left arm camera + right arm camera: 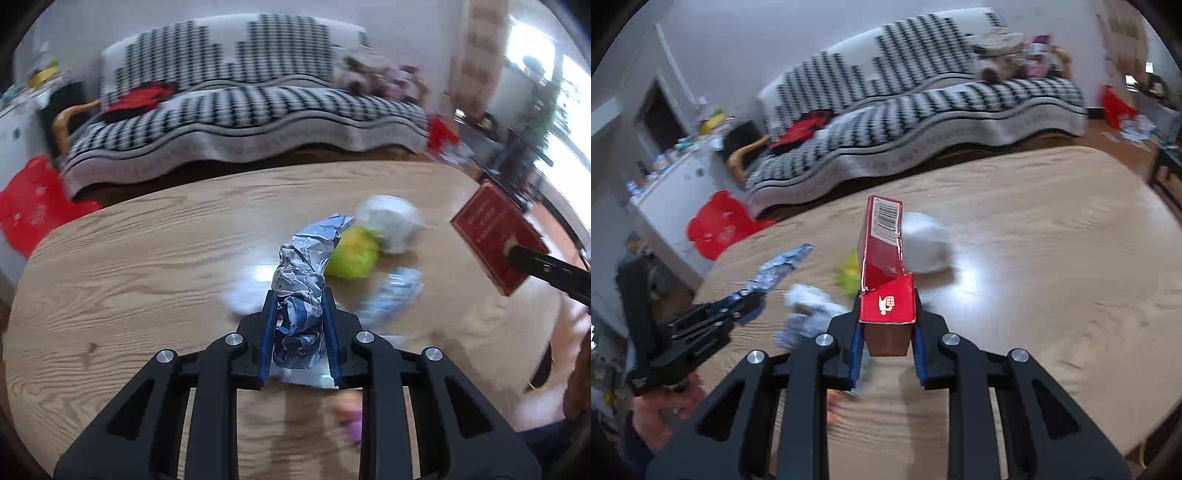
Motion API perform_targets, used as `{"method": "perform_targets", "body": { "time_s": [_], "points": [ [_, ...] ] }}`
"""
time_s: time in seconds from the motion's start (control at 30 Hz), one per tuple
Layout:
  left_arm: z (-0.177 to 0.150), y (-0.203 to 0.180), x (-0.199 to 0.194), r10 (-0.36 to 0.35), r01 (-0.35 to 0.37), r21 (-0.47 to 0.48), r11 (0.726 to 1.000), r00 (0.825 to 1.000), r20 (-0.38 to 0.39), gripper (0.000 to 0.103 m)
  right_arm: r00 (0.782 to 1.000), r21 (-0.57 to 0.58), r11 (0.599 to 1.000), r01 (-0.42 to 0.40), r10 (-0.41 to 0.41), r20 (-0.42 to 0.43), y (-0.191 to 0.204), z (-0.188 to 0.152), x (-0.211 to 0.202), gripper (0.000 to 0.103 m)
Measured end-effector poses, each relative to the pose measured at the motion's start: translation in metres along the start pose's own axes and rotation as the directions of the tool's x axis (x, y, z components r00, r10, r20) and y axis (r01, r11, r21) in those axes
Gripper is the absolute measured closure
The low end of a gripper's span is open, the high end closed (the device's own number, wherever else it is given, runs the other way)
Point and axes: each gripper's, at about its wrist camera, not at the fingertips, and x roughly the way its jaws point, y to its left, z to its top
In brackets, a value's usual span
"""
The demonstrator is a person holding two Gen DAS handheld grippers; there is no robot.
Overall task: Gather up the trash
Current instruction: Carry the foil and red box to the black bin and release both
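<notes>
My left tongs (298,295) clamp a crumpled silver-blue wrapper (308,266); my right tongs (886,306) clamp a red carton (884,243). Both pieces hang lifted above the wooden surface (147,258). Left to collect, as I judge: a green wad (354,254) mid-surface, a white bundle (391,225) touching its far side, and a pale blue-white wrapper (395,291) just nearer me. No bin is visible.

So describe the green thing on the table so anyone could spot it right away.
On the wooden table before the checked sofa, find the small trash pile. The green fruit lies beside a white bag, the only round, yellow-green item there.
</notes>
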Motion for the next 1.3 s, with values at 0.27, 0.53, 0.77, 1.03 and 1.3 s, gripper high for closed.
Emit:
{"method": "perform_targets", "body": {
  "time_s": [0.27, 0.53, 0.77, 1.03, 1.3],
  "points": [
    [0.002, -0.131, 0.001, -0.139, 0.135, 0.175, 0.975, 0.990, 0.013, 0.080, 0.986, 0.183, 0.971, 0.152, -0.163, 0.046, -0.125, -0.024, -0.065, 0.081],
    [-0.011, -0.278, 0.007, -0.320, 0.309, 0.326, 0.894, 0.947, -0.020, 0.080, 0.926, 0.345, 0.885, 0.313, -0.365, 0.097, -0.239, -0.061, -0.145, 0.081],
    [-0.053, -0.412, 0.029, -0.451, 0.464, 0.466, 0.753, 0.880, -0.148, 0.080, 0.874, 0.519, 0.764, 0.383, -0.482, 0.064, -0.340, -0.115, -0.200, 0.080],
    [-0.108, -0.519, 0.065, -0.485, 0.567, 0.524, 0.636, 0.821, -0.300, 0.080, 0.849, 0.676, 0.614, 0.407, -0.527, -0.033, -0.431, -0.186, -0.234, 0.080],
    [-0.136, -0.572, 0.108, -0.450, 0.603, 0.509, 0.614, 0.797, -0.402, 0.080, 0.832, 0.712, 0.539, 0.450, -0.542, -0.116, -0.469, -0.230, -0.244, 0.080]
  ]
}}
